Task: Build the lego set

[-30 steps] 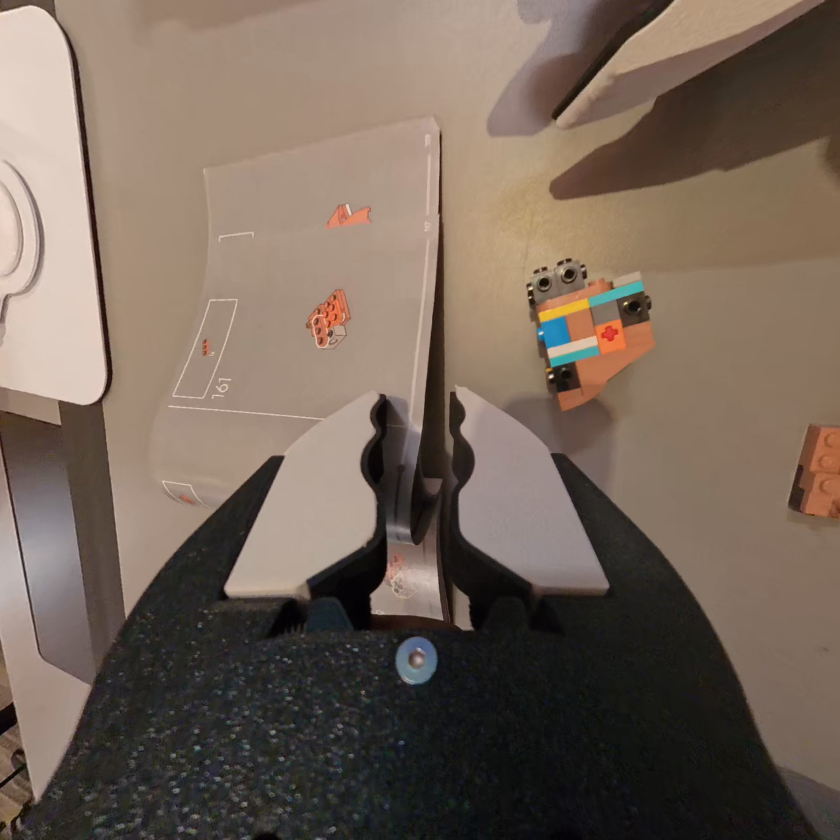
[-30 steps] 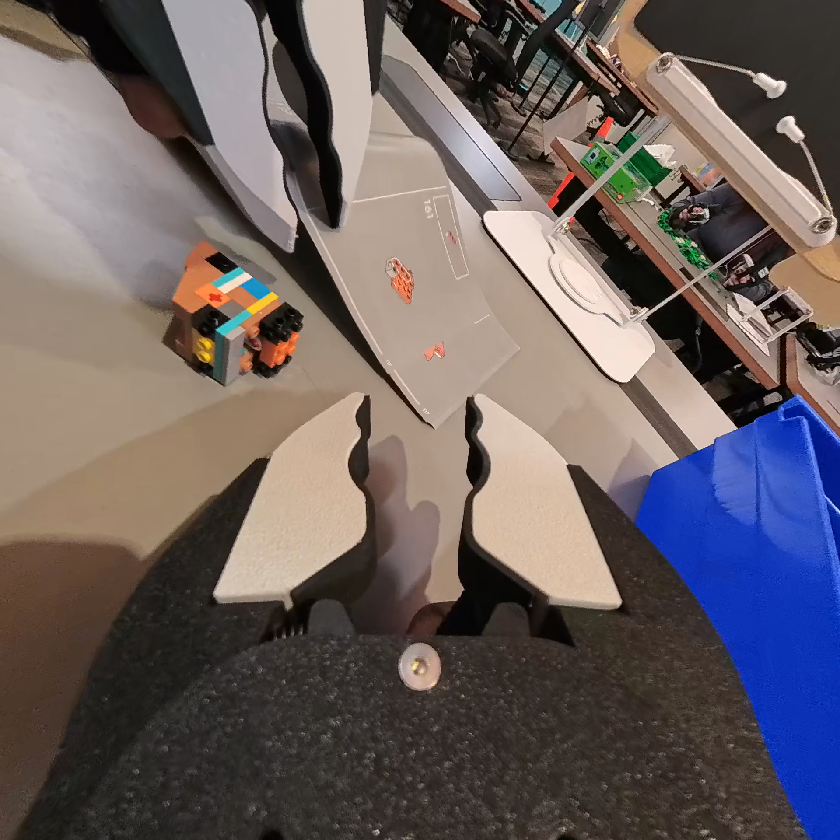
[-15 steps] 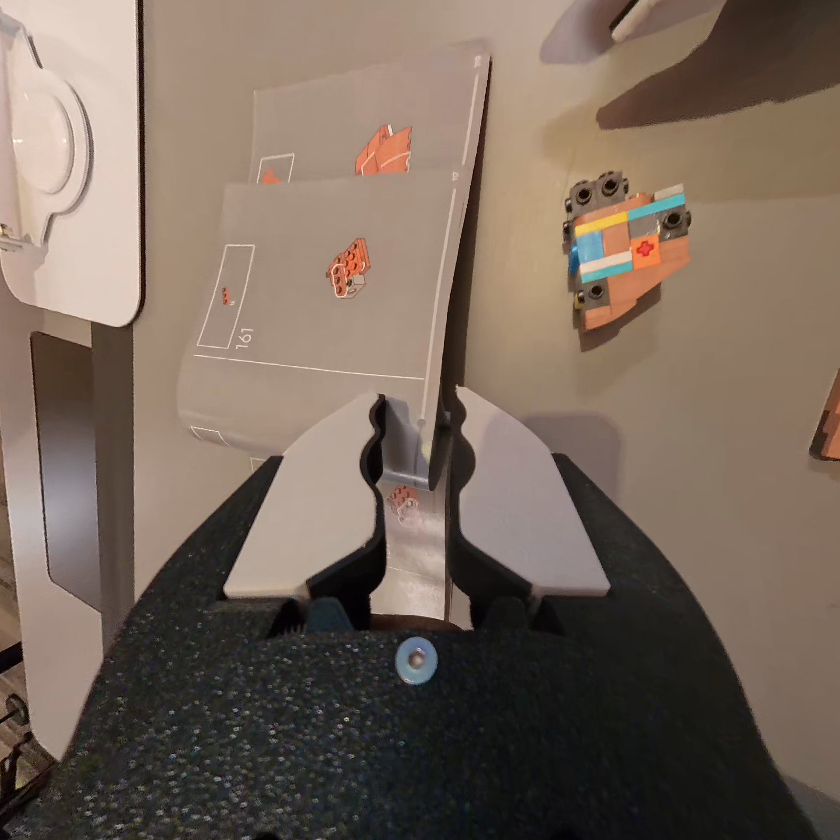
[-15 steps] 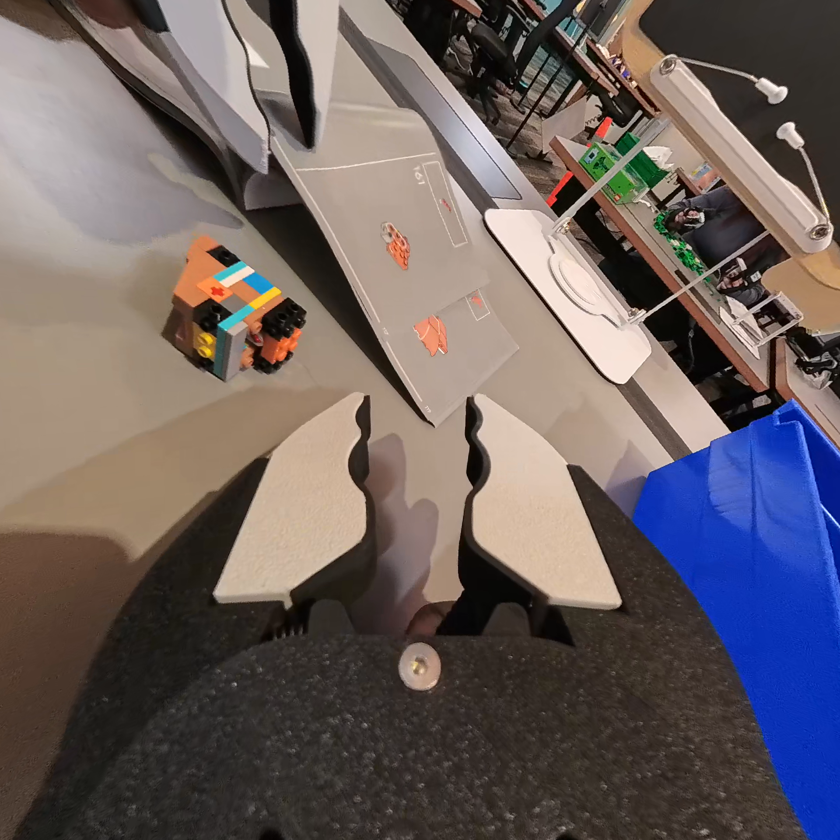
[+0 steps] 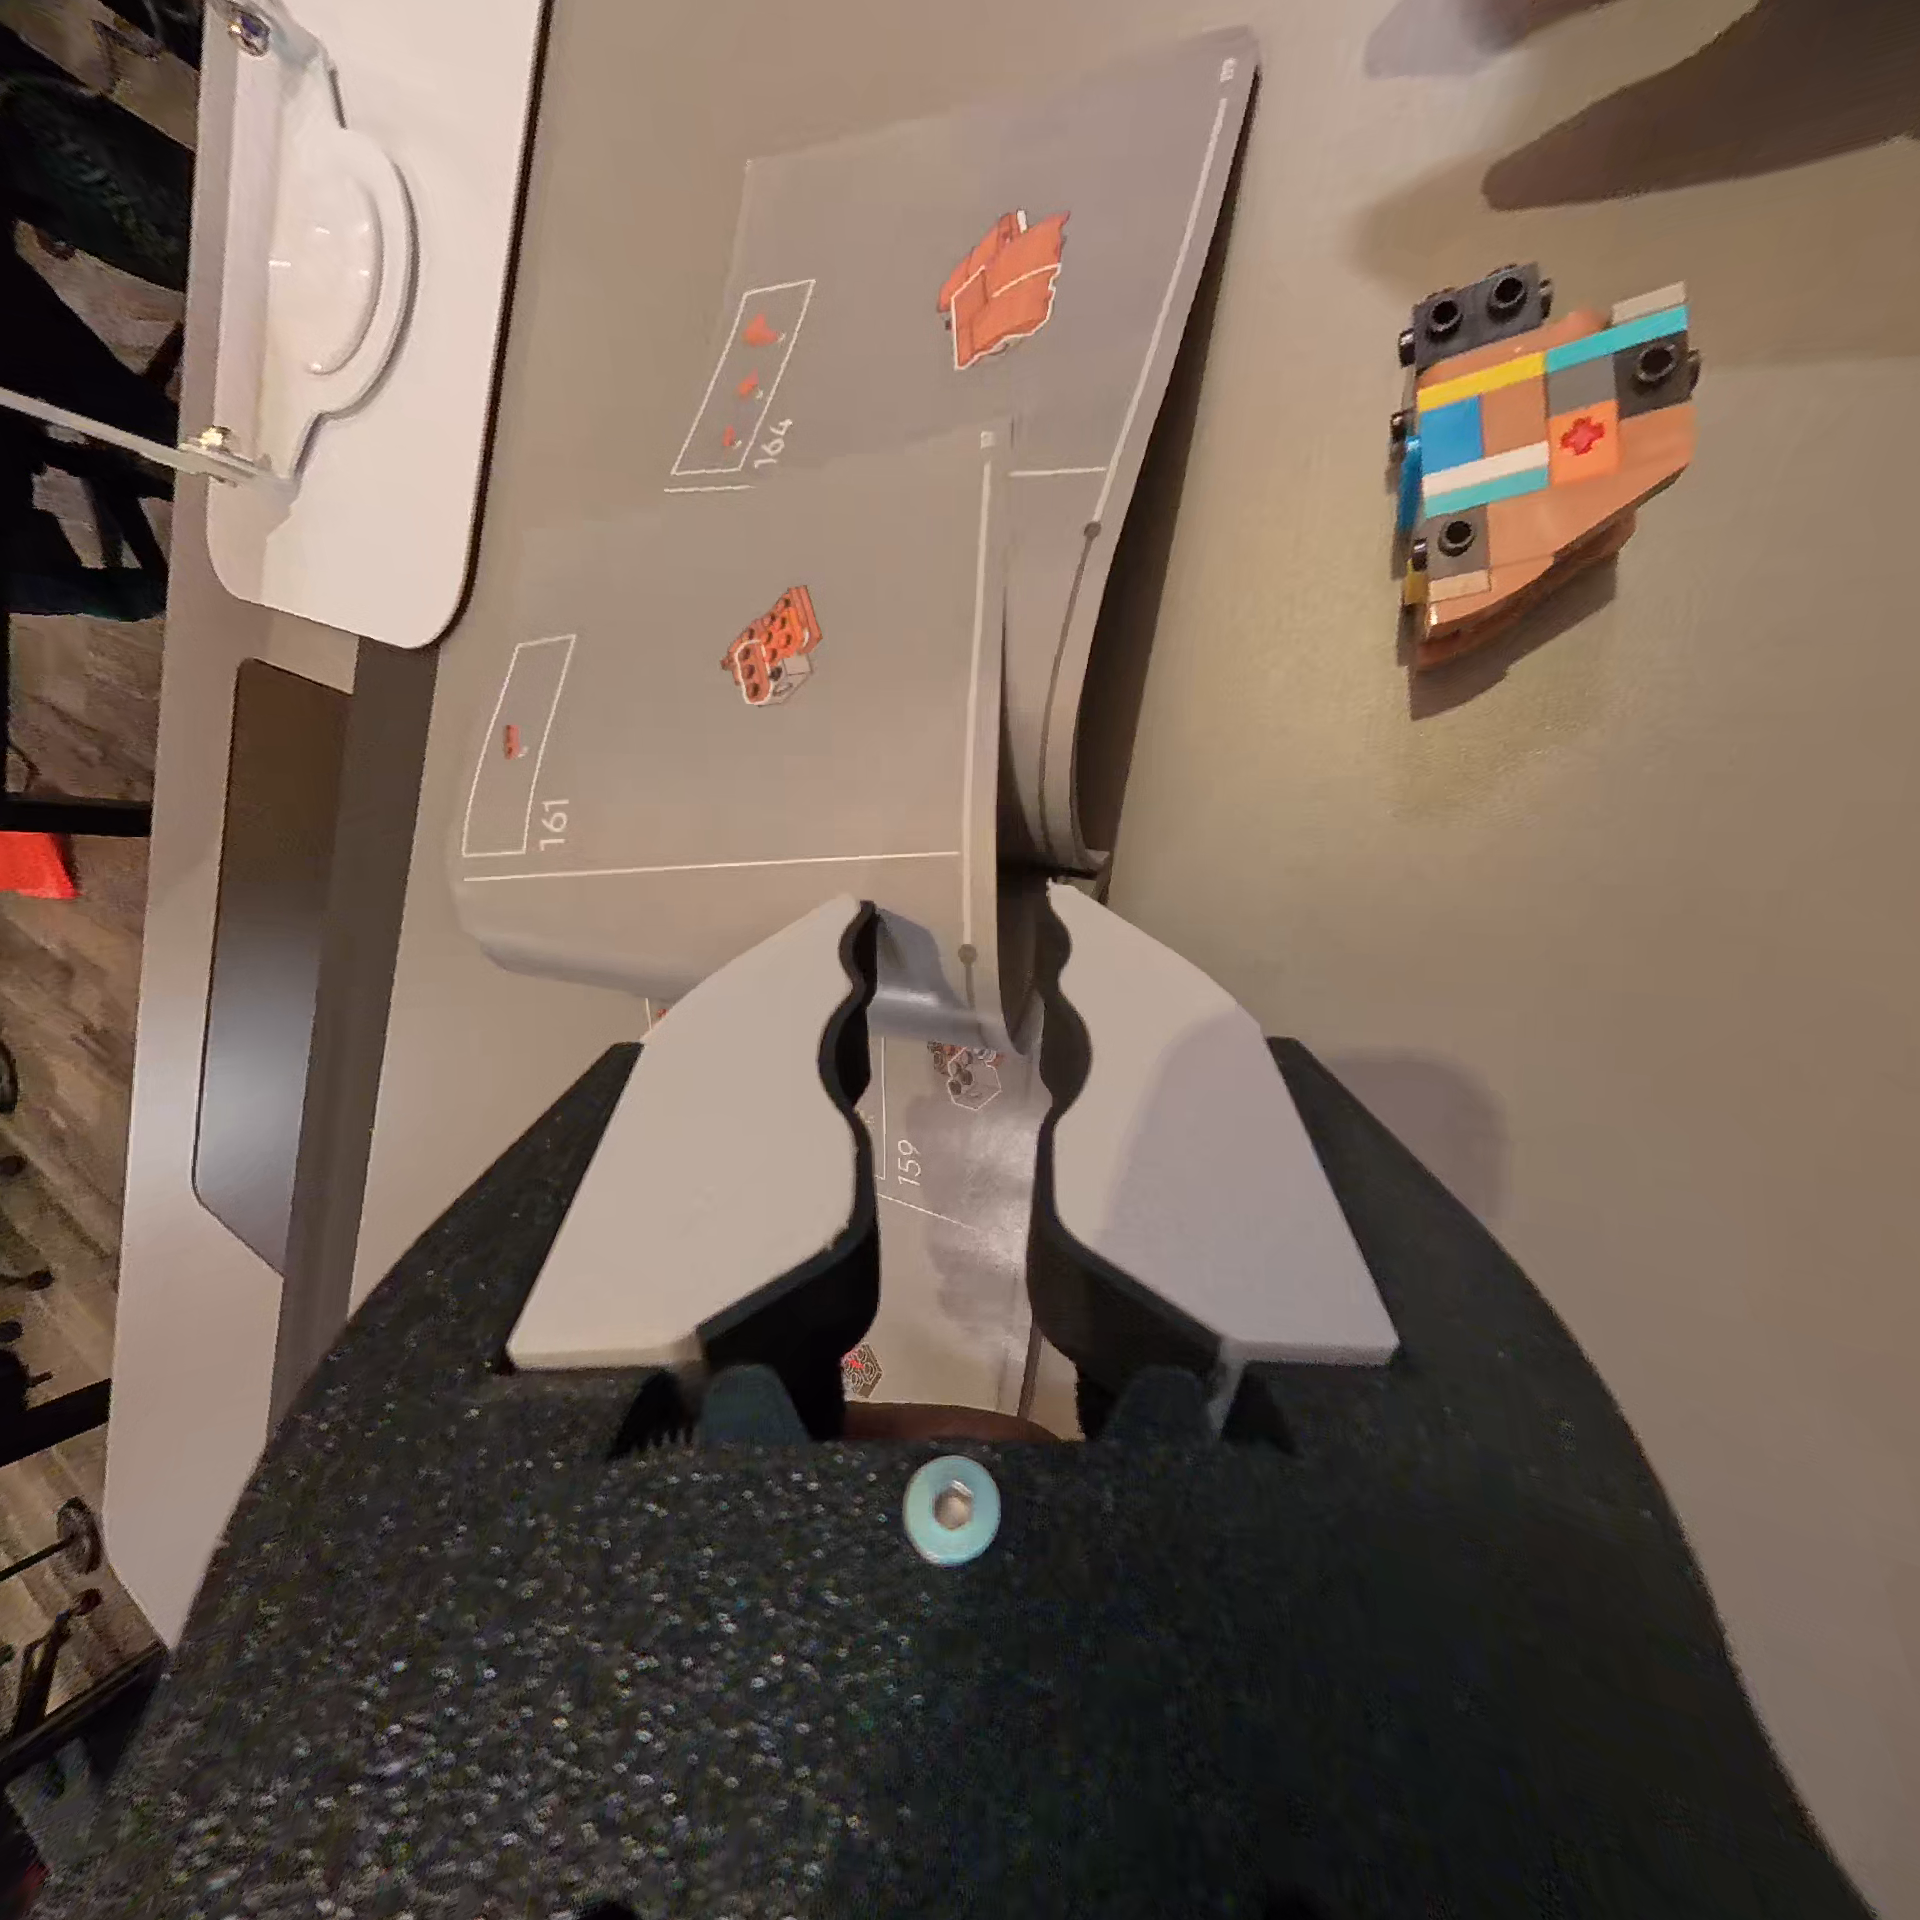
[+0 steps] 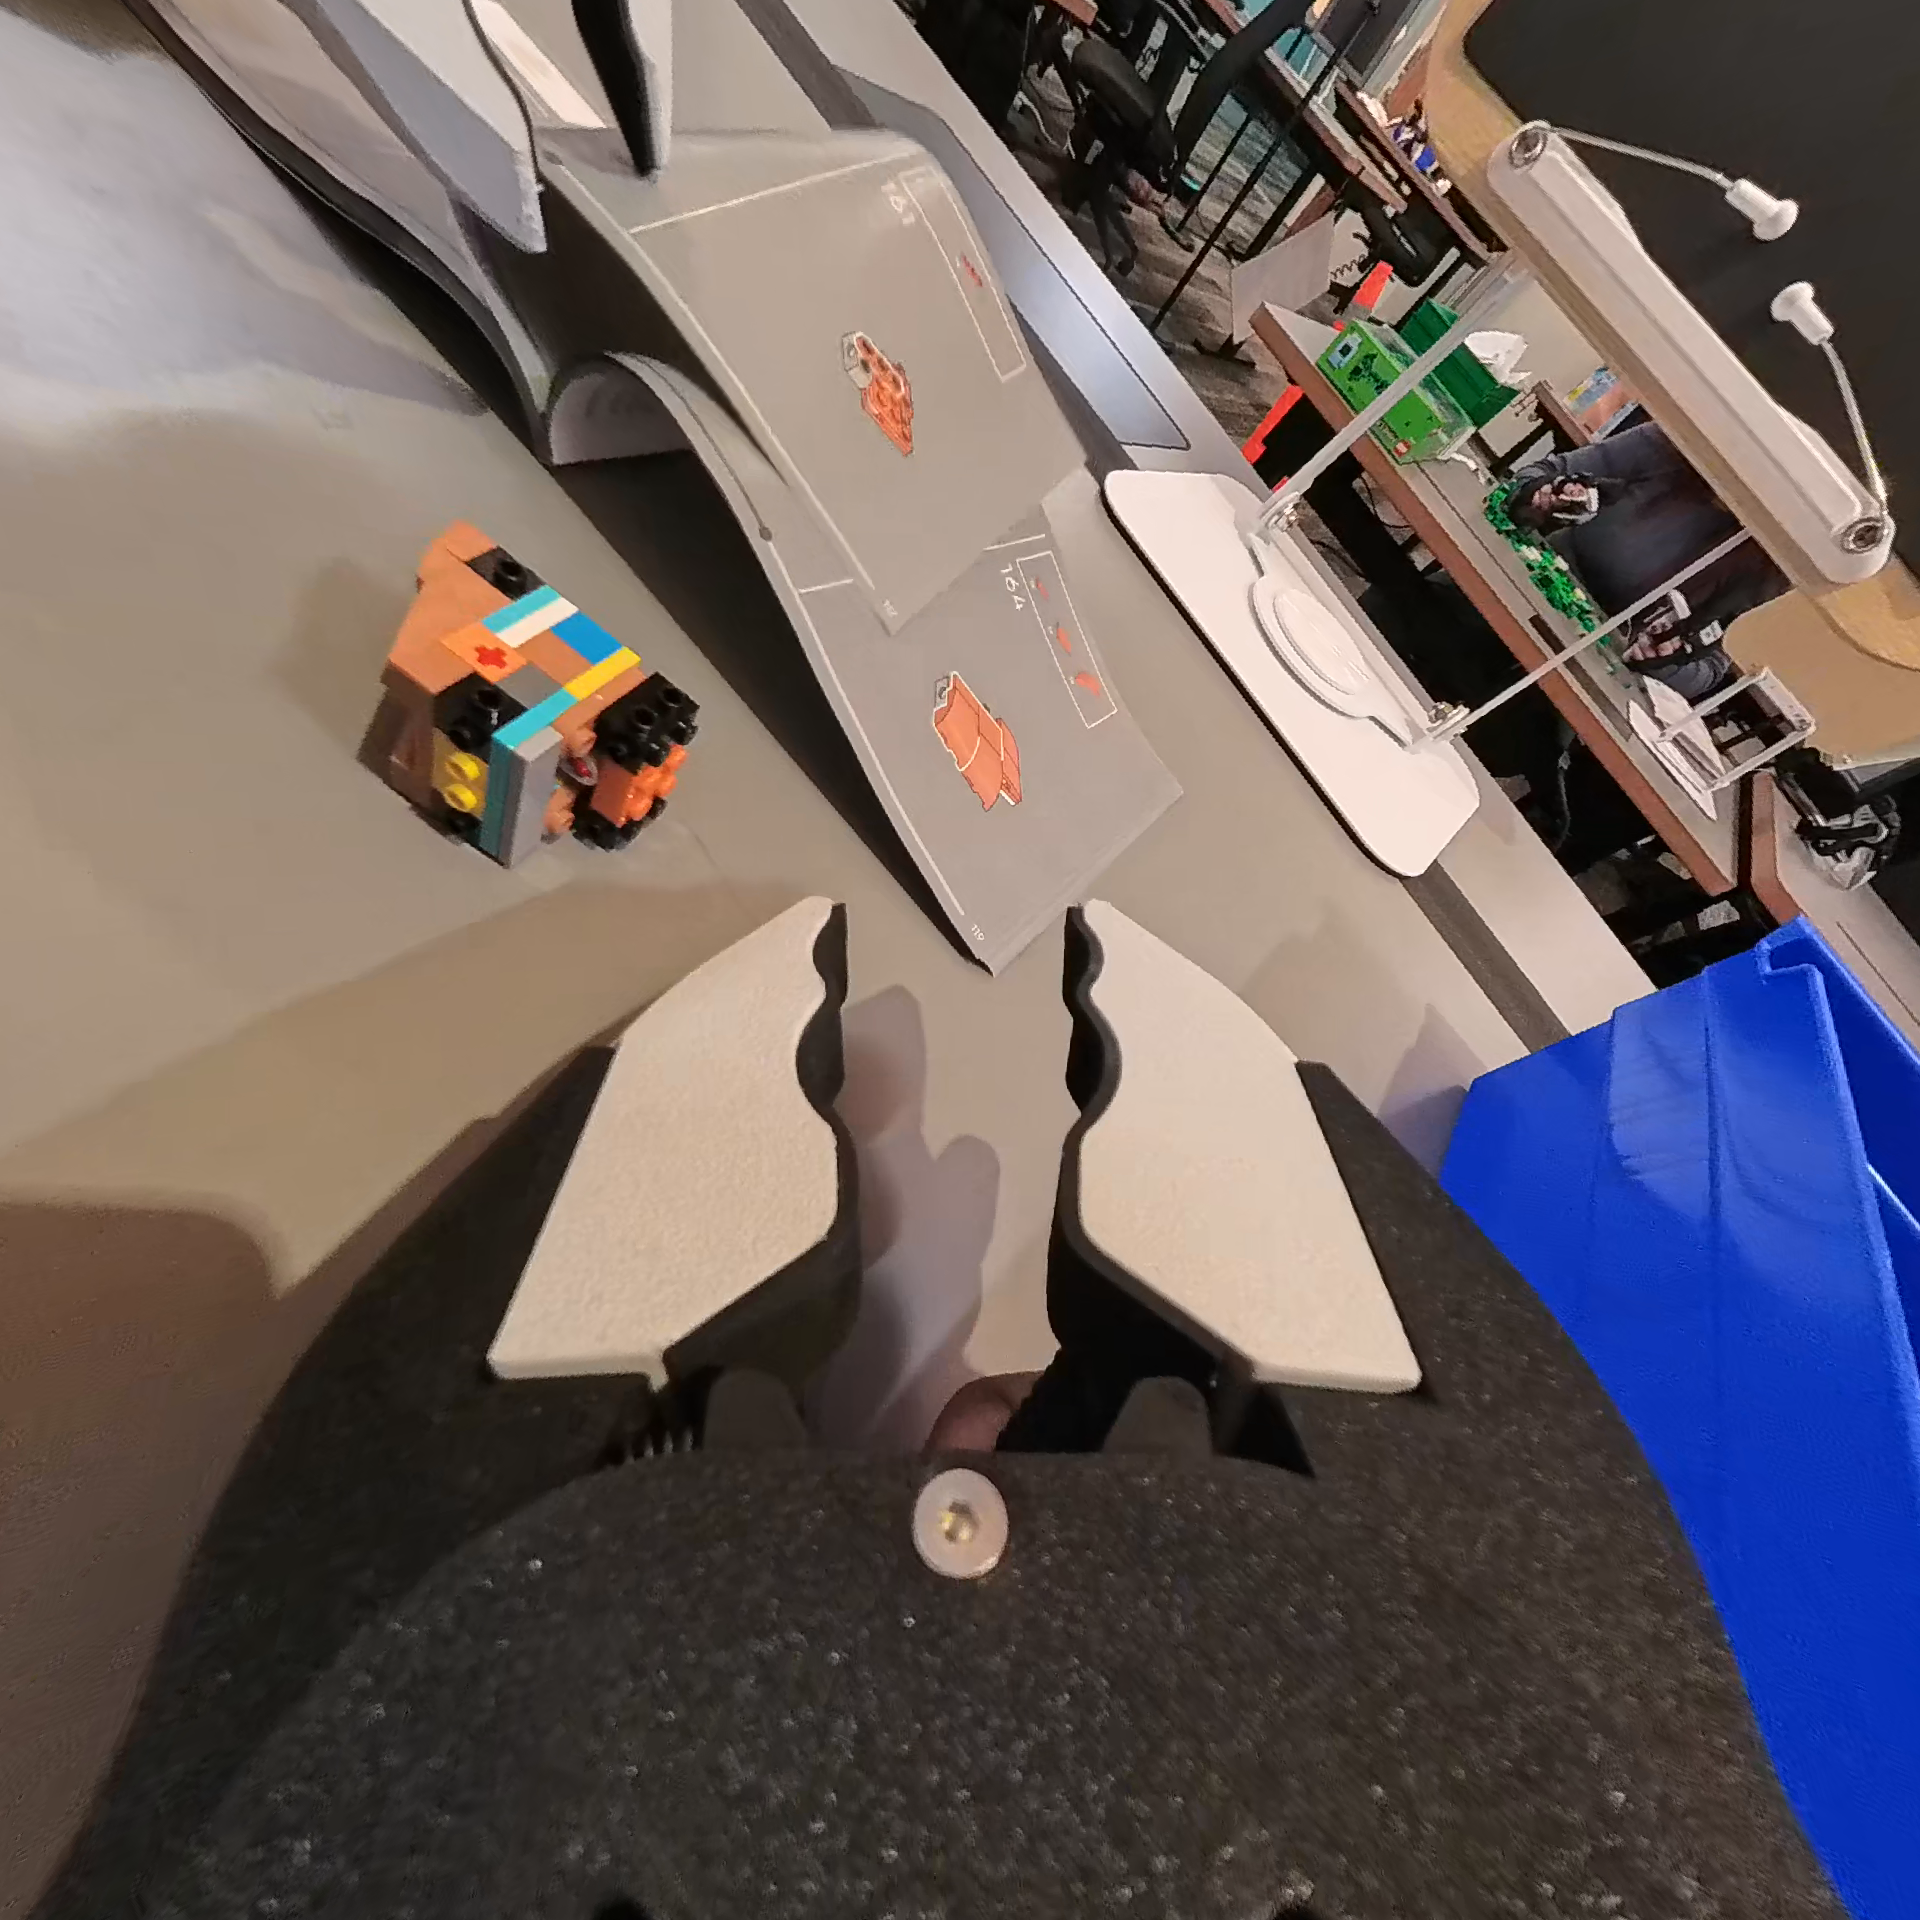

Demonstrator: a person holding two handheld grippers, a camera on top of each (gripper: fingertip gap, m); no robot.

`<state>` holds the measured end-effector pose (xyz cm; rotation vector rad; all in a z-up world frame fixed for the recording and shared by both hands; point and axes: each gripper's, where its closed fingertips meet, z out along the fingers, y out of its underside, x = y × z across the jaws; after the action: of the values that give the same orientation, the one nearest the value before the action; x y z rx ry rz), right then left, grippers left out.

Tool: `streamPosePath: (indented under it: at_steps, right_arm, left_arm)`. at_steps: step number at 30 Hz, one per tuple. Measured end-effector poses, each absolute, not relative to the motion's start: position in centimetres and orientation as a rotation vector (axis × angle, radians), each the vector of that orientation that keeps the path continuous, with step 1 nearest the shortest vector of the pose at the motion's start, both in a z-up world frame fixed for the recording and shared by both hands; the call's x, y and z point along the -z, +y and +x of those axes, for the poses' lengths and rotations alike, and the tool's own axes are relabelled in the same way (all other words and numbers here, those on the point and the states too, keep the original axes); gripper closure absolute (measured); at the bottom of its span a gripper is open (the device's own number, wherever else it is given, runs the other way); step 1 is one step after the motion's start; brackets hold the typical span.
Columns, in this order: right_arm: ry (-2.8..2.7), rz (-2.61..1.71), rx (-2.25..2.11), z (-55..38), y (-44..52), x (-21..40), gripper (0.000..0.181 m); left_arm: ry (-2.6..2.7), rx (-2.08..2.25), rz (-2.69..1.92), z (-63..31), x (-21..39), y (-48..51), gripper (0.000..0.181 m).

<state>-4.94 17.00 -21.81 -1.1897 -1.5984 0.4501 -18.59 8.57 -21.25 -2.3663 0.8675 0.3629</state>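
A grey instruction booklet (image 5: 779,675) lies open on the grey table. One page is lifted and curls up between the fingers of my left gripper (image 5: 956,914). The jaws stand apart, and the page edge leans against the right finger. The part-built lego model (image 5: 1538,468), brown with blue, yellow, teal and orange tiles and black studs, sits to the right of the booklet. In the right wrist view my right gripper (image 6: 951,914) is open and empty, low over the table near the booklet (image 6: 914,416) corner. The model (image 6: 520,696) is to its left, and the left gripper (image 6: 582,197) is at the top.
A white stand base (image 5: 332,312) sits at the table's left edge; it also shows in the right wrist view (image 6: 1299,665). A blue bin (image 6: 1714,1247) stands close on the right of the right gripper. A person sits at a far desk (image 6: 1621,520). Some 15 centimetres of space lies between my two pairs of fingers.
The left gripper has drawn back along the booklet with the lifted page between its fingers. The page has folded further over, baring the page beneath. The right gripper has barely moved.
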Motion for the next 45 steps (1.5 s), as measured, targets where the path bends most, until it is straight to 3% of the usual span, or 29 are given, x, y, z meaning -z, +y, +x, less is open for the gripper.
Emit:
streamPosePath:
  at_steps: [23,31,45]
  right_arm:
    - [-1.599,-1.169,-0.421,-5.0,16.9,21.9,0.142]
    - [-1.606,-1.15,-0.402,-5.0,16.8,21.9,0.142]
    - [-1.614,-1.132,-0.386,-5.0,16.6,22.0,0.142]
  left_arm:
    - [0.443,-0.446,-2.197,-20.4,20.1,7.6,0.149]
    - [-0.089,-0.222,-2.068,-21.6,20.3,5.5,0.15]
    - [-0.524,0.152,-1.722,-22.8,17.9,4.2,0.149]
